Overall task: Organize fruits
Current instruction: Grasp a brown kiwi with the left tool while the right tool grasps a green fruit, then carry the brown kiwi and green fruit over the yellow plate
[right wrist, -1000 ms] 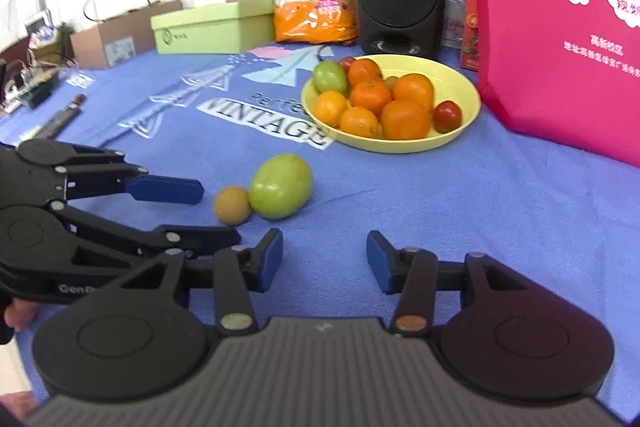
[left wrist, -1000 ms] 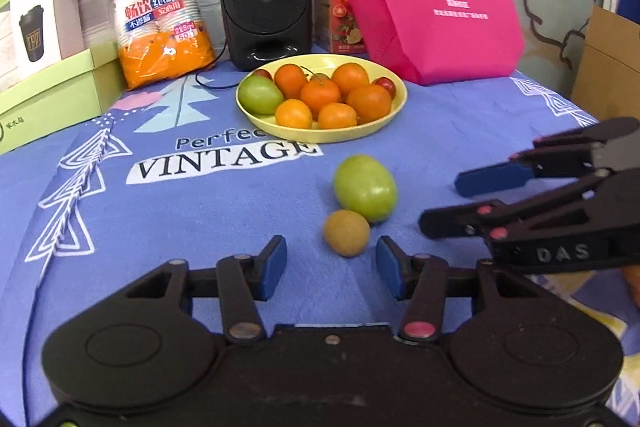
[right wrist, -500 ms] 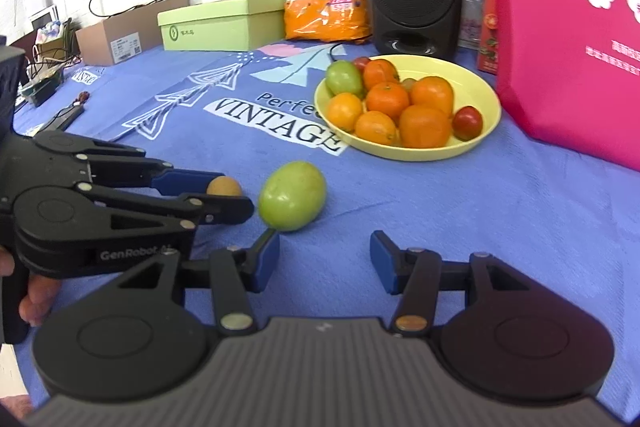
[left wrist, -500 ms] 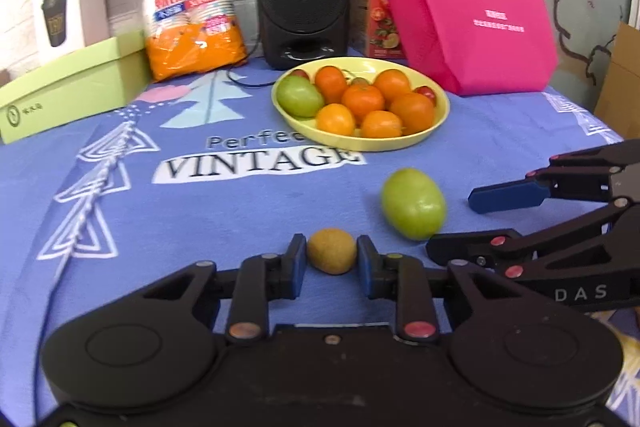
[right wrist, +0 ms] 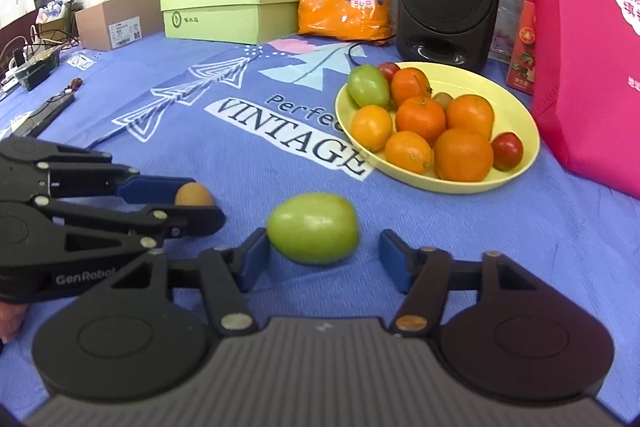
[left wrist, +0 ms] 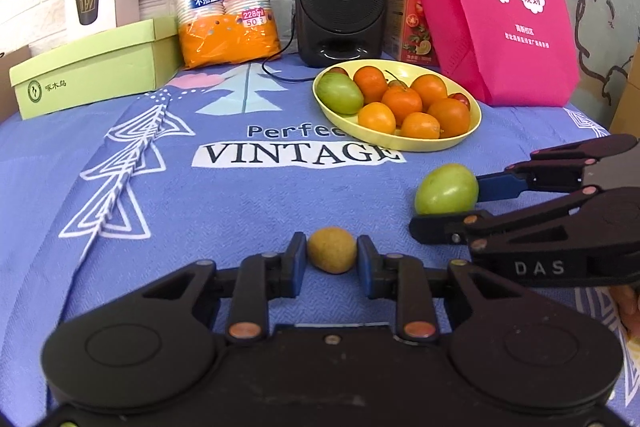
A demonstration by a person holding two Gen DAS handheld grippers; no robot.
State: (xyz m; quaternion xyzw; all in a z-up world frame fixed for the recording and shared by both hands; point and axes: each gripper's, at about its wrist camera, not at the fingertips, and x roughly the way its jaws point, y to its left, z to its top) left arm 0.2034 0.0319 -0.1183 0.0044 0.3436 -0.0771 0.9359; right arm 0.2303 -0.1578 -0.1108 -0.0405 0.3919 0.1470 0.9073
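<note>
The left claw [left wrist: 332, 259] was clamped on the small brown fruit [left wrist: 332, 249]; the right claw [right wrist: 320, 259], closing around the green fruit [right wrist: 312, 233], had not yet gripped it, both bound for the far yellow bowl [right wrist: 516, 171].

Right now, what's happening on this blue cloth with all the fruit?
A person is tidying loose fruit toward the shallow yellow bowl of oranges. The left tool is shut on a small round brownish-yellow fruit that sits on the blue printed tablecloth. The right tool straddles a large oval green fruit, its jaws closing, one pad clearly not touching yet. Both fruits lie outside the bowl.
</note>
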